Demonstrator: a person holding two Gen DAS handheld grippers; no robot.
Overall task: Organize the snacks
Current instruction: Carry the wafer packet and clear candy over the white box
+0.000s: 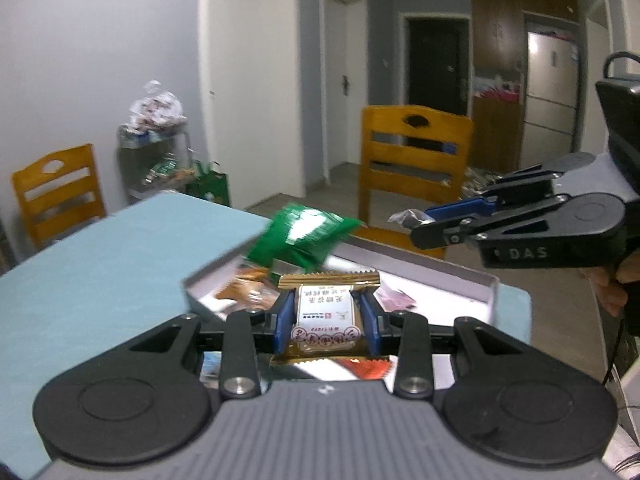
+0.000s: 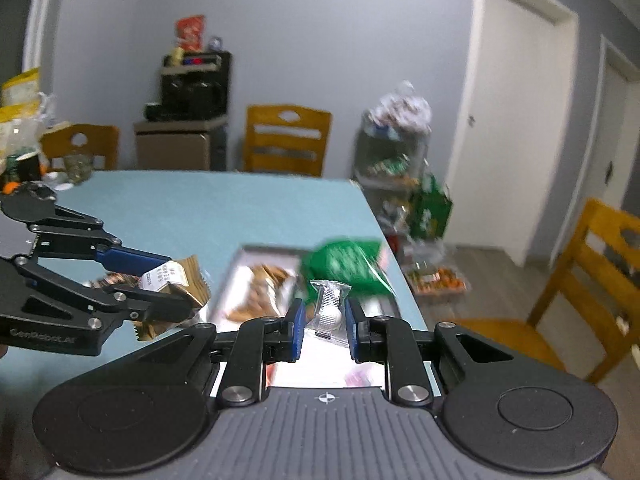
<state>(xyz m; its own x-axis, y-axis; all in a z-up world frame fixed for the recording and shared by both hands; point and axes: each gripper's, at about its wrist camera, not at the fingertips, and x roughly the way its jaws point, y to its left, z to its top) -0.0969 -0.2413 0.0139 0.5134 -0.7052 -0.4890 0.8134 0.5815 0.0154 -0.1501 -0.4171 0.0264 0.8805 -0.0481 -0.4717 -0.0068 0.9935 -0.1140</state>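
Observation:
My left gripper (image 1: 326,304) is shut on a gold snack packet (image 1: 326,316) with a white label, held above the near end of a shallow white tray (image 1: 448,270). In the right wrist view the left gripper (image 2: 178,284) comes in from the left with the gold packet (image 2: 176,278). My right gripper (image 2: 325,314) is shut on a small clear-wrapped white snack (image 2: 330,306) over the tray (image 2: 260,249). A green packet (image 2: 346,264) and a brown packet (image 2: 260,292) lie in the tray. From the left wrist view the right gripper (image 1: 420,223) hangs beyond the green packet (image 1: 308,236).
The tray sits near the right edge of a light blue table (image 2: 200,208). Wooden chairs (image 1: 412,160) (image 2: 588,280) stand past that edge, another (image 2: 286,140) at the far side. A cluttered snack shelf (image 2: 394,148) and a green bag (image 2: 430,210) stand by the wall. Cups and bags (image 2: 24,148) crowd the far left.

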